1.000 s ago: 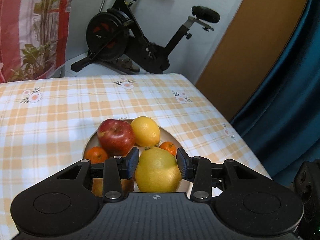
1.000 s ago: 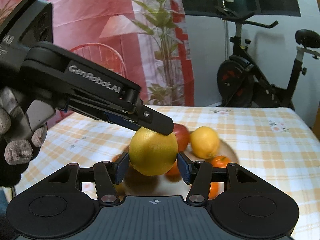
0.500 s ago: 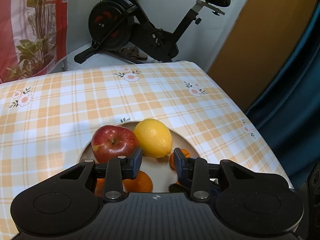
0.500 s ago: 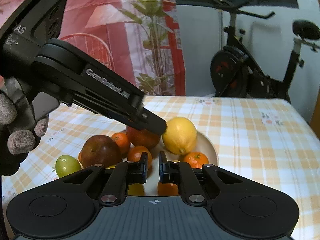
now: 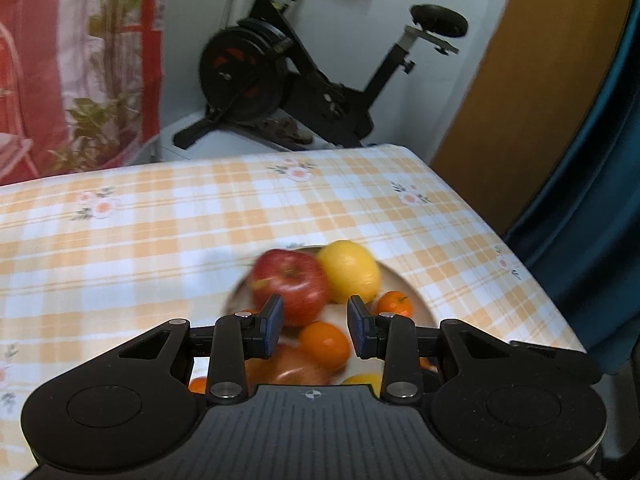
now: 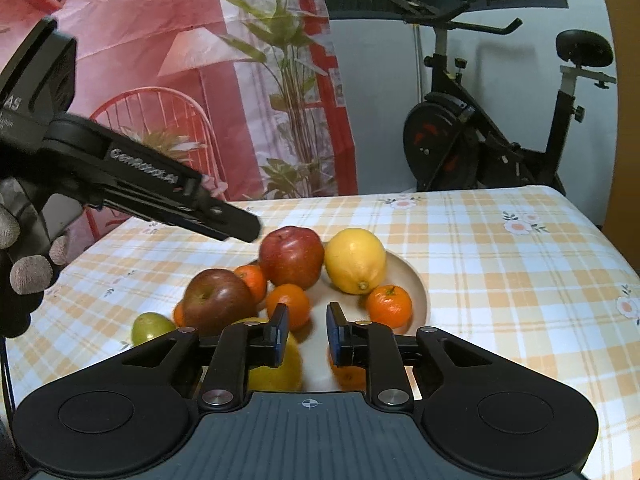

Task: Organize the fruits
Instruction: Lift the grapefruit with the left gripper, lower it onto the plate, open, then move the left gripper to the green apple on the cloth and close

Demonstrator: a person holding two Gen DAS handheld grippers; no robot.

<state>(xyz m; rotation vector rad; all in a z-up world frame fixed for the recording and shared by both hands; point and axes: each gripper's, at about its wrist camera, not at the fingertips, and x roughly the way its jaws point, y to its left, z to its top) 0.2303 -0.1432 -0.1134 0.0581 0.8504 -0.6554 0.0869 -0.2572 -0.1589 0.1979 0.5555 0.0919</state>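
Note:
A beige plate [image 6: 416, 284] on the checked tablecloth holds a red apple [image 6: 292, 256], a lemon [image 6: 356, 258], several tangerines [image 6: 288, 300] and a darker apple [image 6: 218, 298]. A large yellow fruit [image 6: 276, 376] lies at the plate's near edge, partly hidden under my right gripper [image 6: 307, 328]. Its jaws are shut with nothing between them. My left gripper [image 5: 314, 316] hovers over the plate [image 5: 416, 300] with a narrow gap between its jaws and holds nothing. Beyond them I see the red apple [image 5: 292, 280] and the lemon [image 5: 350, 270]. In the right wrist view the left gripper [image 6: 244, 234] points at the red apple from the left.
A small green fruit [image 6: 152, 326] lies on the cloth left of the plate. A gloved hand [image 6: 28, 276] holds the left gripper. The table's far edge [image 5: 280, 156] and right edge [image 5: 500, 240] are near. An exercise bike [image 5: 280, 80] stands beyond the table, and a blue curtain [image 5: 592, 200] hangs at the right.
The large yellow fruit that sat between the jaws a second ago now rests on the plate. The right jaws have shut empty. The left gripper has drawn back from the fruit.

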